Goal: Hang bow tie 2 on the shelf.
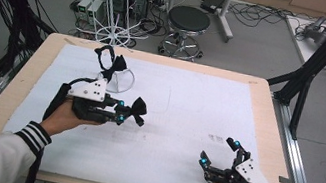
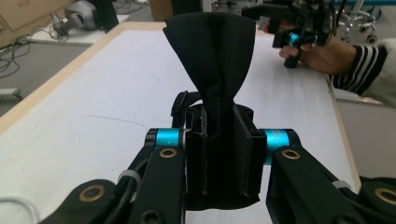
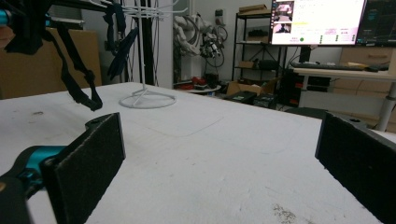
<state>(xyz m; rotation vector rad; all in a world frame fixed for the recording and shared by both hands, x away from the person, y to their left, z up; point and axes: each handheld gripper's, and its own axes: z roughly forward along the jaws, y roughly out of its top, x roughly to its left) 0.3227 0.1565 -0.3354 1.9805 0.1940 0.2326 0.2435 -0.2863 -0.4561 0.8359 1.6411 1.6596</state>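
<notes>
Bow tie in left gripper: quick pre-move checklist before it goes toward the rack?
1. Grip: left gripper jaws closed on the bow tie at its knot. Ok.
2. Tie lifted off the white mat: cannot tell.
3. Strap hanging loose below the tie: possible snag. Not ok.
4. White wire rack upright on the mat, another bow tie already on it. Ok.
5. Right gripper open, holding nothing, parked near the front edge, away from the rack. Ok.
</notes>
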